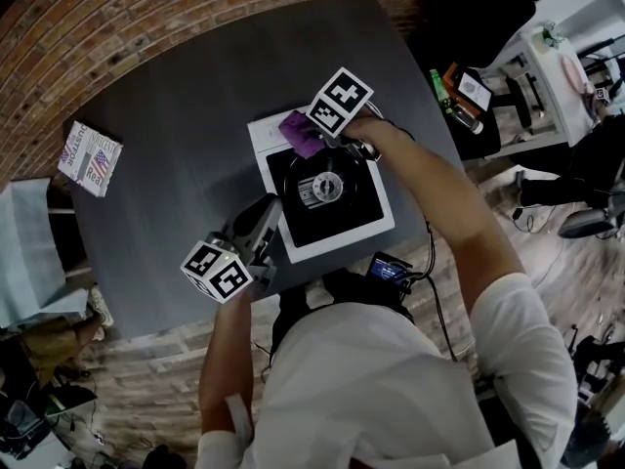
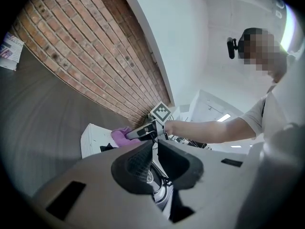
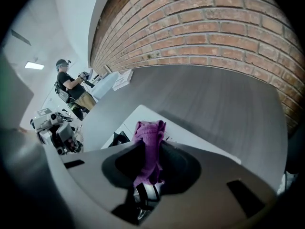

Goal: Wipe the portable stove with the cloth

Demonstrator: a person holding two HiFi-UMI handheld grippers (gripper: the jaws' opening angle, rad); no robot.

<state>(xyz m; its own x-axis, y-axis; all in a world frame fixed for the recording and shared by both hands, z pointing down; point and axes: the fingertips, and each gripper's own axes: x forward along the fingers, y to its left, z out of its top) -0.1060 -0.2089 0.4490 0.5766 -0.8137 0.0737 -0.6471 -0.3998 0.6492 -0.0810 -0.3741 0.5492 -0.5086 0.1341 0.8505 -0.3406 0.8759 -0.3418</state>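
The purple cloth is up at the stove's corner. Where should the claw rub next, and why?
Probably slide the right claw and its purple cloth toward the person, over the burner: the cloth sits only on the portable stove's far white corner, and the black top around the burner lies bare beside it.

In the head view the marker cube [image 1: 342, 102] of the right gripper [image 1: 322, 137] covers part of the cloth [image 1: 300, 131] and the far edge of the portable stove [image 1: 342, 239]; print on the booklet [image 1: 90, 158] is too small to read. In its own view the body of the left gripper [image 2: 154, 145] hides most of the portable stove
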